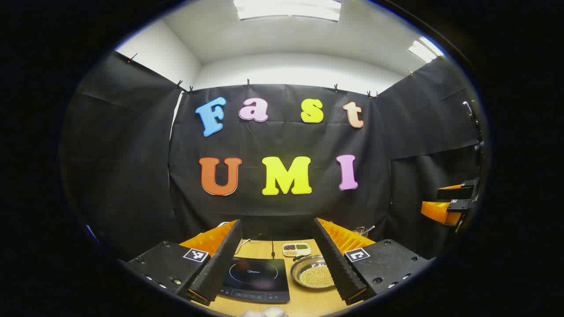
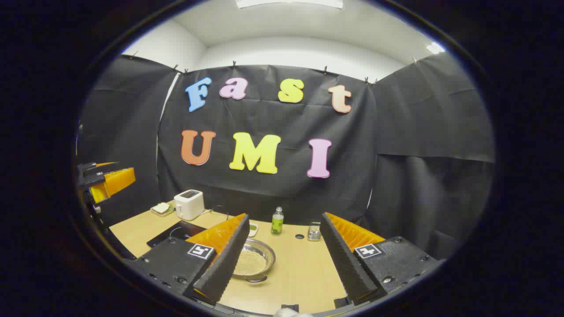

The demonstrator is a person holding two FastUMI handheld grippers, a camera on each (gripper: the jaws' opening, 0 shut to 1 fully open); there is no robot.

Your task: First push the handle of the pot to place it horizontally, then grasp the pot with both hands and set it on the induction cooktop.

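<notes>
A shallow metal pot (image 1: 313, 275) holding small pale grains sits on the wooden table, just right of the black induction cooktop (image 1: 255, 277). My left gripper (image 1: 278, 222) hangs open above the table, and its right finger covers the pot's right edge. In the right gripper view the pot (image 2: 253, 262) lies beside my left finger, with a short handle (image 2: 255, 278) at its near rim. The cooktop (image 2: 176, 232) lies to the left of it. My right gripper (image 2: 285, 216) is open and holds nothing. Each gripper appears at the edge of the other's view, the right gripper (image 1: 454, 202) and the left gripper (image 2: 103, 180).
A small divided dish (image 1: 296, 249) stands behind the pot. A white toaster (image 2: 189, 204) and a plate with bread (image 2: 161, 208) are at the back left. A green bottle (image 2: 277, 221) and a small glass jar (image 2: 314, 232) stand by the back wall. The cooktop's cable (image 1: 271, 244) runs backward.
</notes>
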